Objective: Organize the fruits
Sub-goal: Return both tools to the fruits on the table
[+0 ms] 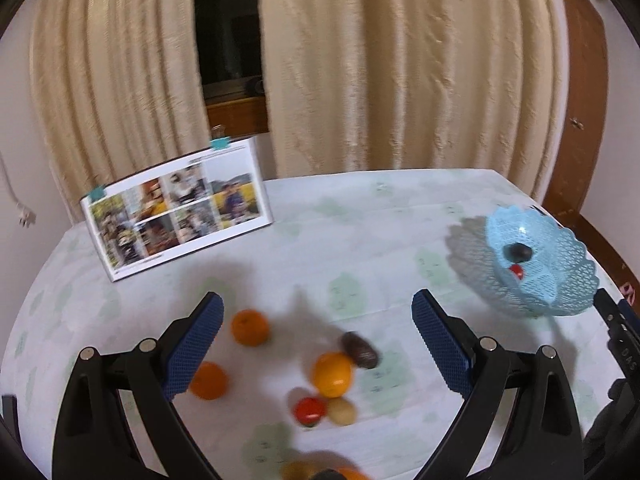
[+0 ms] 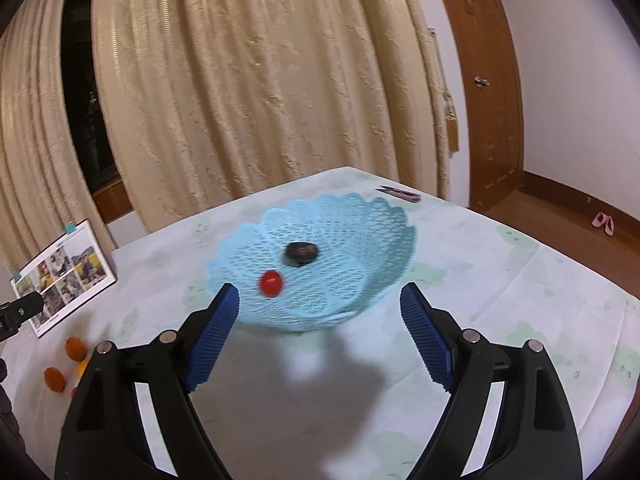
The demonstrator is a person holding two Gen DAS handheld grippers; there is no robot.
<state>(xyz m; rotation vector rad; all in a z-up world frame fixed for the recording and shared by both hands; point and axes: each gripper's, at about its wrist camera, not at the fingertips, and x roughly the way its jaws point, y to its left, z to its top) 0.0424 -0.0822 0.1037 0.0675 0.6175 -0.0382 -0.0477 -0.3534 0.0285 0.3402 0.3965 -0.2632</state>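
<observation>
Loose fruit lies on the pale tablecloth in the left wrist view: three oranges [image 1: 250, 327] [image 1: 208, 380] [image 1: 333, 374], a dark oval fruit [image 1: 359, 350], a red tomato [image 1: 309, 411] and a small tan fruit [image 1: 342, 411]. My left gripper [image 1: 318, 300] hovers over them, open and holding nothing. A light blue lattice basket [image 1: 568, 280] [image 2: 360, 232] holds a dark fruit [image 2: 301, 253] and a red tomato [image 2: 271, 283]. Just in front of the basket, my right gripper [image 2: 320, 292] is open with nothing between its blue pads.
An open photo book [image 1: 180, 208] [image 2: 64, 280] stands at the table's back left. A small pinkish object [image 2: 400, 194] lies near the far edge behind the basket. Curtains hang behind the table; a wooden door [image 2: 492, 80] is on the right. More fruit [image 1: 320, 472] is cut off at the bottom.
</observation>
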